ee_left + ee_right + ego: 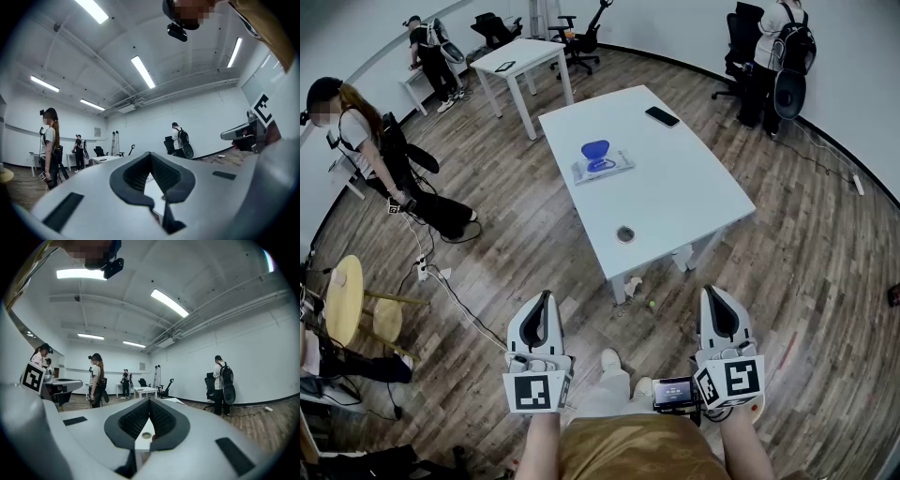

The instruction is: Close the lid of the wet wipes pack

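One item, task obj.: wet wipes pack (602,165).

Handling (judged, not tested):
- Wt: prob. light. The body looks like soft film, so it'll give under a pinch.
- Lid (594,150): prob. stiff plastic on a hinge. Should snap down w/ a press, no squeeze needed.
- Slip risk: the tabletop looks smooth, so the pack may skate when you push.
- Hold: steady the film body at one short end w/ one gripper, and w/ the other press the lid's free edge, opp. the hinge. Don't clamp the lid itself.

Looks:
- Flat pale rectangular pouch w/ a blue oval lid on it.
- Lid appears flipped open. Angle and hinge side too small to tell.

Location:
- Lies toward the far-left part of the white table (694,187).
- Well apart from the dark phone (662,116) at the far edge, and from a small round thing (625,233) near the near edge.

Tools:
- Left gripper (546,300): jaw tips pressed together, nothing pinched.
- Right gripper (713,296): same, tips together and empty.
- Both are held low by your waist, well short of the table. You've got to walk up first.
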Available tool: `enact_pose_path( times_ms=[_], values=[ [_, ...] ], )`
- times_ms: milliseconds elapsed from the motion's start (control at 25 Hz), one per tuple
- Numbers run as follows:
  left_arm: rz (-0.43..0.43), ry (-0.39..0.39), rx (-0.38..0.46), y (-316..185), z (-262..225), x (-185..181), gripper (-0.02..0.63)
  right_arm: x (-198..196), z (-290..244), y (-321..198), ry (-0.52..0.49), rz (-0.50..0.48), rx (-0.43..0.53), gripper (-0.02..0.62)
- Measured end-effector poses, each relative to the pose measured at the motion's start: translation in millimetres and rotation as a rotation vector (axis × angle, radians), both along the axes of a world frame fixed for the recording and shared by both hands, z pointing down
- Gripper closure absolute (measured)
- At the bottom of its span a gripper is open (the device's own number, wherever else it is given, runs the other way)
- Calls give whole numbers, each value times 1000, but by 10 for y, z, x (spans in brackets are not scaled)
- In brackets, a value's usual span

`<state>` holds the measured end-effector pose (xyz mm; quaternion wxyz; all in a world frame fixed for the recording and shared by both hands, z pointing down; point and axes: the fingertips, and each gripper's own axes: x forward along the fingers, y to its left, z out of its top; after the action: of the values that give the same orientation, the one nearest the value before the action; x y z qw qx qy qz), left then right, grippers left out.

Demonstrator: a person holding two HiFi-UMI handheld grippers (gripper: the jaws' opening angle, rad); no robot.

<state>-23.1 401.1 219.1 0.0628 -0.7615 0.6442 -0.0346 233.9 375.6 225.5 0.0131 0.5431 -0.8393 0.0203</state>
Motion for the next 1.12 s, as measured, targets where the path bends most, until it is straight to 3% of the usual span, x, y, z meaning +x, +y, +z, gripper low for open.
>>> enact_pose_path(
  times_ms=[440, 1120],
  values=[
    [16, 4, 11, -853, 20, -348, 600, -392, -14, -798, 8, 16, 4, 592],
    [1, 23, 1, -1364, 76, -891, 600, -1007, 128, -1327, 11, -24, -36, 592]
  ],
)
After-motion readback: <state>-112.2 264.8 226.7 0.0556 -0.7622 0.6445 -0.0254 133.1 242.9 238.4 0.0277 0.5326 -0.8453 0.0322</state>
